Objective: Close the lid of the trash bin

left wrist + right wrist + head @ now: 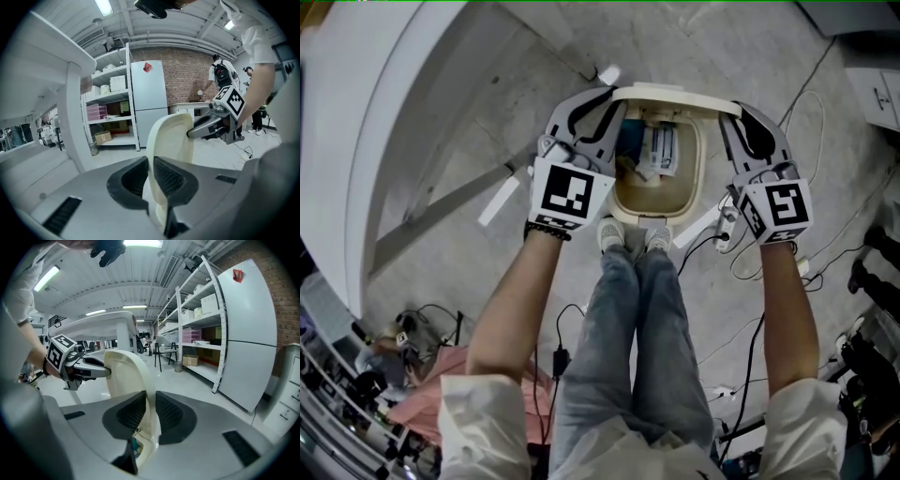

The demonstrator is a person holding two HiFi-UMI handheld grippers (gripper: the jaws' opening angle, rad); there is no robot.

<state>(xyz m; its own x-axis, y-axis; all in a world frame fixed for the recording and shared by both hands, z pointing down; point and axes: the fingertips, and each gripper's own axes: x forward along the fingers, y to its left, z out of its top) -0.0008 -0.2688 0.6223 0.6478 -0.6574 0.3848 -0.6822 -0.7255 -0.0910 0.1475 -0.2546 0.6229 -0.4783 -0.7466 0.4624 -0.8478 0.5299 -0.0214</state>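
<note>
The cream trash bin [701, 173] stands open on the floor in front of the person's shoes, with paper and blue packaging inside. Its lid [675, 96] stands upright along the far rim. My left gripper [617, 103] is shut on the lid's left edge and my right gripper [729, 112] is shut on its right edge. In the left gripper view the lid [172, 133] rises between the black pads [169, 177], with the right gripper [191, 133] at its far edge. The right gripper view shows the lid [125, 373] pinched by the pads [169, 412], with the left gripper [108, 372] opposite.
The person's shoes [633, 234] stand just before the bin. Cables and a power strip [727, 227] lie on the floor to the right. A large white frame [366, 141] curves along the left. A white fridge [149, 103] and shelves [110, 110] stand behind.
</note>
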